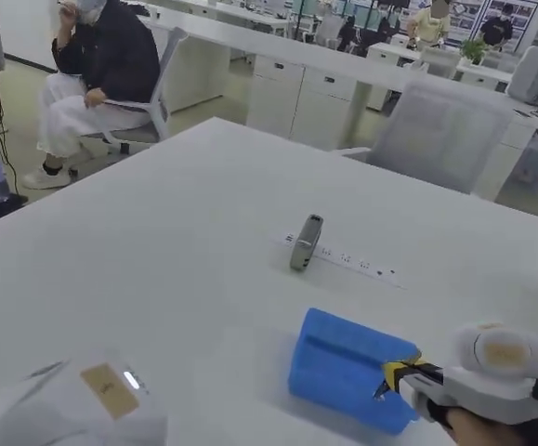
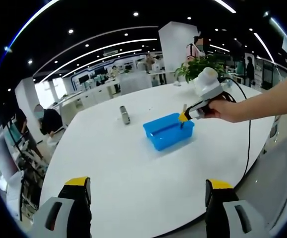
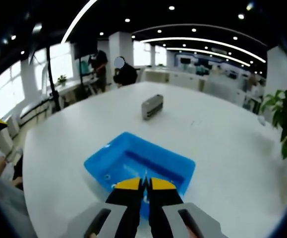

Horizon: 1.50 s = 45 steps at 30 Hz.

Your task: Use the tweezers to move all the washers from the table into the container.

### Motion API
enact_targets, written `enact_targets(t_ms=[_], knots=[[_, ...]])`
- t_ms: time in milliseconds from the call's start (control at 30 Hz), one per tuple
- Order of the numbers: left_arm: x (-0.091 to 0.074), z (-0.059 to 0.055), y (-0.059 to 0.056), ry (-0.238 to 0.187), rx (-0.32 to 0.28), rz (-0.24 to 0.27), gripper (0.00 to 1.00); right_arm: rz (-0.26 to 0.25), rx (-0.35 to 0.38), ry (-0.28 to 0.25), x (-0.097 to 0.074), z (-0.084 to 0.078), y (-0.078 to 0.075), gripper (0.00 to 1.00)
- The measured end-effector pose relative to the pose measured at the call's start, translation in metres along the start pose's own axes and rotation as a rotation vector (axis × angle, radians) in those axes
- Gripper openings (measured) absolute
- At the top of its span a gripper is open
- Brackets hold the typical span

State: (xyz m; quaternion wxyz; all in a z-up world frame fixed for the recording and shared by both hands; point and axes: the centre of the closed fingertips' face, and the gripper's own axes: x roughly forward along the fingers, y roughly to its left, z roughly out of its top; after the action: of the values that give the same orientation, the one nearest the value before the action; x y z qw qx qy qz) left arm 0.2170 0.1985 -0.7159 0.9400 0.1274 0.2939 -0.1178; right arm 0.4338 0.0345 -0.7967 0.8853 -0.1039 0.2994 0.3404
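Pinched almost closed, the right hand-held gripper (image 3: 144, 184) has its yellow-tipped jaws nipped on a thin sliver of metal, the tweezers (image 2: 184, 109). It hangs over one edge of the blue container (image 1: 347, 367). A bare hand (image 2: 227, 110) holds it from the right side of the tabletop (image 1: 157, 242). The container sits flat on the white tabletop, open side up. In the right gripper view a small round speck lies on its floor by the left wall, too small to tell what it is. Well back from the container, the left hand-held gripper (image 2: 147, 184) has its jaws wide apart with nothing between them, and it looks across the tabletop toward the container. Beyond the container and apart from it, a small grey block (image 1: 306, 242) stands on the tabletop. Past the far edge a person (image 1: 101, 56) sits in a white chair (image 1: 162, 93).
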Motion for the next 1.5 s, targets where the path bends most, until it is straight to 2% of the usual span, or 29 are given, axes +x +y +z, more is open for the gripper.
enact_targets(t_ms=[67,100,133,200,367,433,467,500,533,567,633,767,833,967,1067,1100,1167,1267,1333,1500], knots=[[0.0,0.0,0.001,0.0,-0.003,0.001,0.98,0.0,0.011,0.018,0.003,-0.007,0.001,0.01],[0.0,0.0,0.001,-0.002,-0.005,0.003,0.98,-0.002,0.009,-0.04,0.003,0.002,0.001,0.01],[0.0,0.0,0.002,-0.004,-0.007,0.005,0.98,-0.006,0.018,0.023,0.001,-0.007,0.001,0.01],[-0.001,0.0,0.003,-0.007,-0.011,0.007,0.98,-0.002,0.015,0.006,-0.001,-0.003,0.003,0.01],[-0.001,-0.001,0.002,-0.006,-0.009,0.004,0.98,-0.004,0.015,0.009,-0.005,-0.007,0.003,0.01],[-0.001,0.0,0.001,-0.01,-0.004,0.003,0.98,0.002,0.034,0.009,-0.005,-0.008,0.002,0.01],[-0.002,0.001,0.001,-0.012,-0.002,0.002,0.98,0.023,0.055,0.011,-0.004,-0.007,0.003,0.02],[-0.002,0.002,0.001,-0.015,0.0,0.002,0.98,0.018,0.056,0.019,-0.004,-0.007,0.002,0.02],[-0.003,0.003,0.002,-0.019,0.003,0.004,0.98,0.007,0.028,0.027,-0.004,-0.008,-0.002,0.02],[-0.005,0.004,0.002,-0.022,0.006,0.007,0.98,0.008,0.012,0.019,-0.004,-0.006,-0.003,0.02],[-0.009,0.006,0.004,-0.031,0.01,0.017,0.98,0.016,0.031,-0.015,-0.006,0.004,-0.007,0.02],[-0.013,0.007,0.007,-0.038,0.01,0.032,0.98,0.035,0.105,-0.102,-0.022,0.028,-0.007,0.02],[-0.014,0.008,0.007,-0.044,0.008,0.037,0.98,0.064,0.148,-0.127,-0.03,0.035,-0.004,0.02],[-0.017,0.008,0.005,-0.051,0.008,0.04,0.98,0.067,0.145,-0.154,-0.046,0.044,-0.005,0.02],[-0.021,0.01,0.003,-0.059,0.011,0.045,0.98,0.11,0.088,-0.164,-0.058,0.049,0.003,0.02],[-0.022,0.01,0.003,-0.062,0.01,0.046,0.98,0.12,0.032,-0.142,-0.063,0.046,0.006,0.02],[-0.023,0.009,0.003,-0.064,0.009,0.05,0.98,0.102,-0.032,-0.127,-0.072,0.042,0.012,0.02],[-0.024,0.008,0.002,-0.063,0.009,0.055,0.98,0.127,-0.05,-0.12,-0.083,0.035,0.026,0.02],[-0.025,0.007,0.001,-0.064,0.004,0.058,0.98,0.147,-0.133,-0.076,-0.09,0.024,0.038,0.02],[-0.028,0.007,0.001,-0.068,-0.002,0.064,0.98,0.223,-0.263,0.056,-0.097,-0.008,0.057,0.02]])
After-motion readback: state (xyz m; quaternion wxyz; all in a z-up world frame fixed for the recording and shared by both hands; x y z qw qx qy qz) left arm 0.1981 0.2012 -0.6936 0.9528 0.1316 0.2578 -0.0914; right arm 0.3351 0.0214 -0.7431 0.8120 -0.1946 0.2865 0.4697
